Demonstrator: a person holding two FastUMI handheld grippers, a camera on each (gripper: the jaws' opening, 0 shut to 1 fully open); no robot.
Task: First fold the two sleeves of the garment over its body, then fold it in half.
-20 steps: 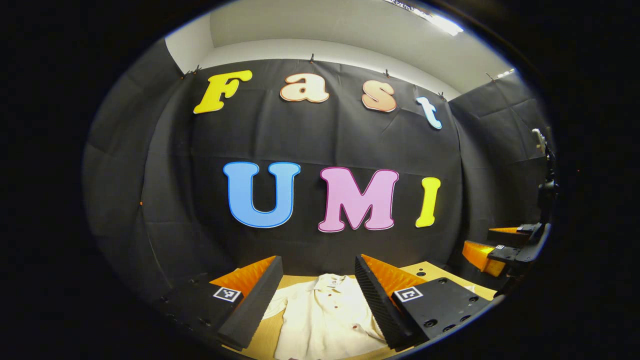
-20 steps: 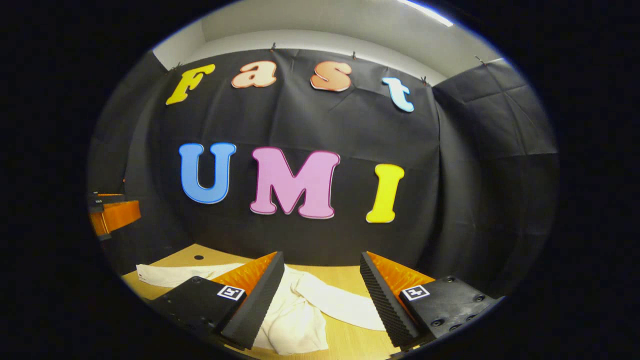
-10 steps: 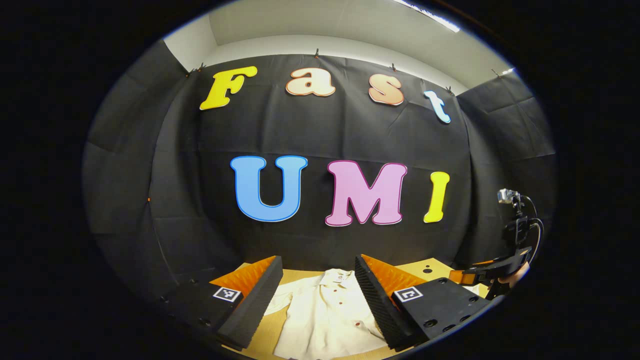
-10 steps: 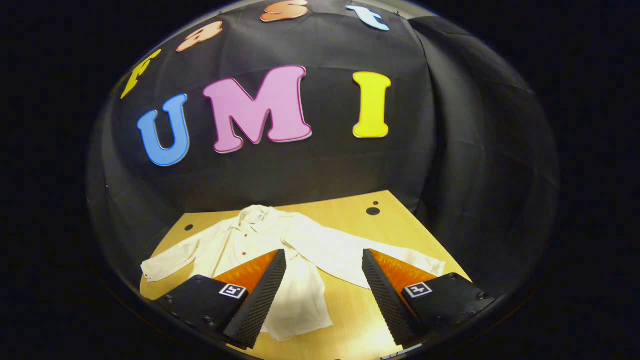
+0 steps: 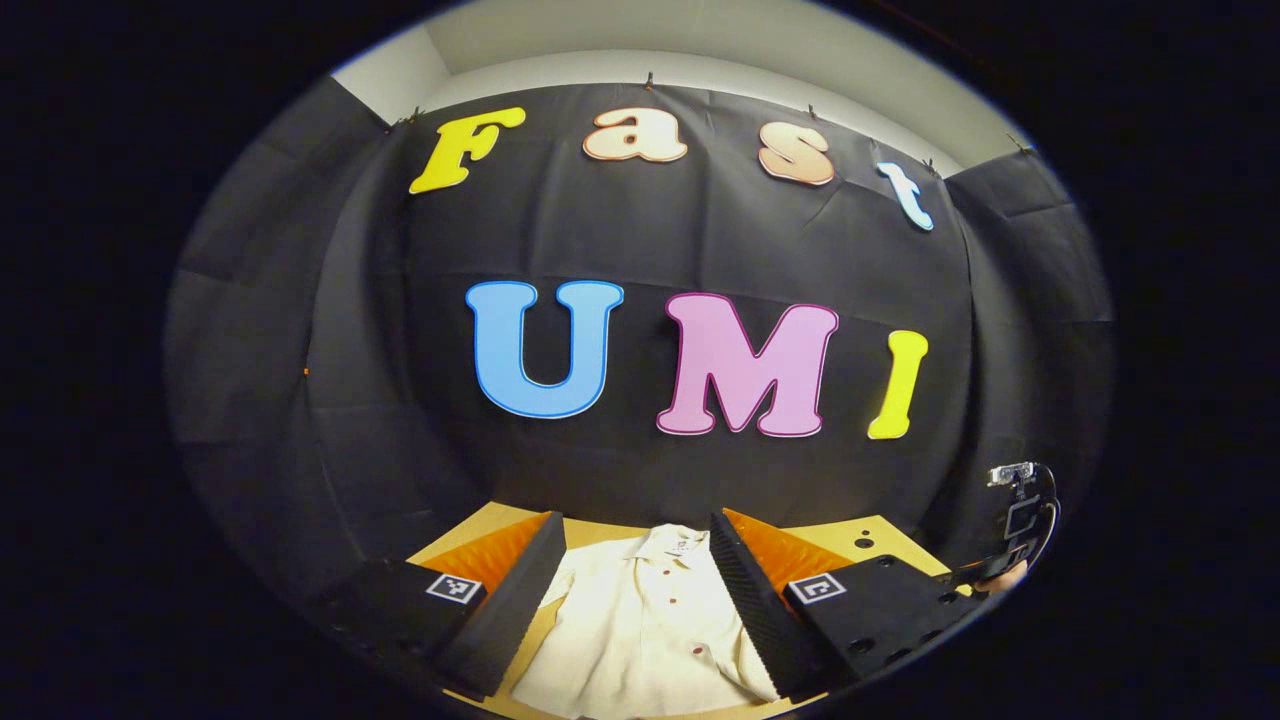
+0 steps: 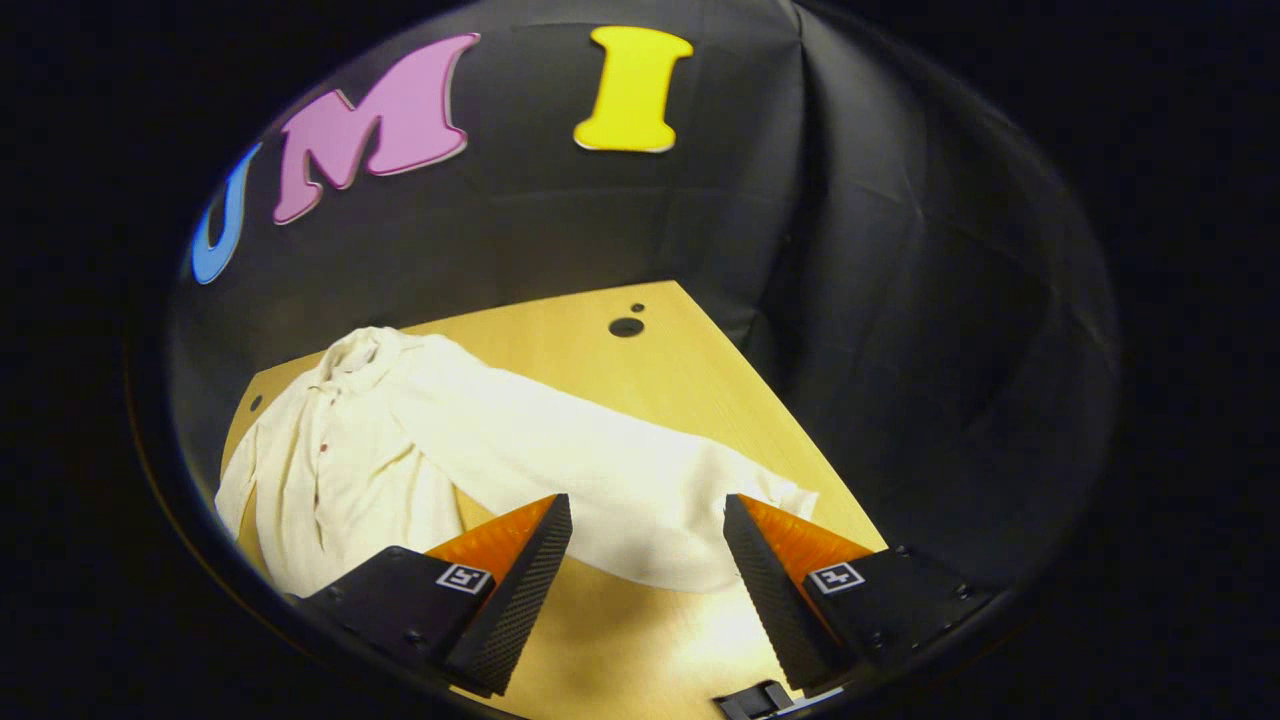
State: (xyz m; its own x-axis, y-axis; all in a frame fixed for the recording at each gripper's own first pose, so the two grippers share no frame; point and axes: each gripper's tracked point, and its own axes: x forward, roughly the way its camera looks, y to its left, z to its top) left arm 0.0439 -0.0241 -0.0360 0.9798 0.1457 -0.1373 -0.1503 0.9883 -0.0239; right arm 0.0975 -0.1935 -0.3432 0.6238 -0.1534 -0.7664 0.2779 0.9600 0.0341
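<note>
With the cream button-up shirt (image 6: 330, 470) spread flat on the tabletop (image 6: 640, 370), the first sleeve fold begins: right gripper (image 6: 645, 565), fingers open, must descend onto the sleeve (image 6: 600, 480) at lower centre; left gripper (image 5: 635, 590) gapes empty.

A light wooden table (image 6: 690, 370) stretches ahead of the tongs, with one large round hole (image 6: 626, 327) and a smaller one (image 6: 637, 308) just past it near the far right corner, and another small hole (image 6: 257, 403) off near the left edge. Beyond the table's far edge hangs the creased black cloth wall (image 5: 700, 230), clipped along its top. Above the cloth runs a pale ceiling (image 5: 700, 35).
</note>
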